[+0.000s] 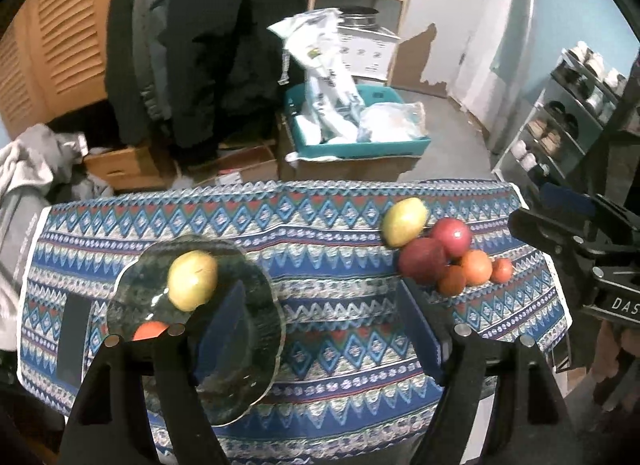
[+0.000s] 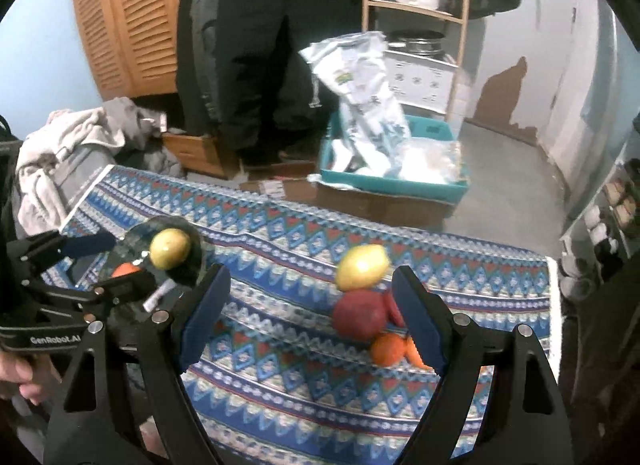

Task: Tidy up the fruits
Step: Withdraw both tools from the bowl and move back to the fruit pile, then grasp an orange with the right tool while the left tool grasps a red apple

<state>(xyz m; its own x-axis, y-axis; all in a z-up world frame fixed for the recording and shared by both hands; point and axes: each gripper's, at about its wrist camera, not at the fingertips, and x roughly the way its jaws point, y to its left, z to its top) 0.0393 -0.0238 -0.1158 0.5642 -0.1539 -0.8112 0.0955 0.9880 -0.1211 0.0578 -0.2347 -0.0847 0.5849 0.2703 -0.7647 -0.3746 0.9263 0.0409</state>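
Note:
A clear glass plate [image 1: 240,377] lies on the patterned cloth at the left. It holds a yellow-green fruit [image 1: 192,280] and an orange fruit [image 1: 149,331]. A heap of fruit lies at the right: a yellow fruit [image 1: 404,221], two red fruits [image 1: 424,259], and several small orange ones [image 1: 476,267]. My left gripper [image 1: 320,325] is open above the cloth, its left finger over the plate. My right gripper [image 2: 308,305] is open just above the heap, with the yellow fruit [image 2: 362,267] and a red fruit [image 2: 360,315] between its fingers. The plate also shows in the right wrist view [image 2: 188,265].
The cloth-covered table [image 1: 340,345] ends at its far edge above a floor with a teal crate [image 1: 360,145] of bags. Grey clothes [image 1: 24,185] are heaped at the left. A shelf rack [image 1: 560,133] stands at the right. A person in dark clothes [image 1: 200,45] stands behind.

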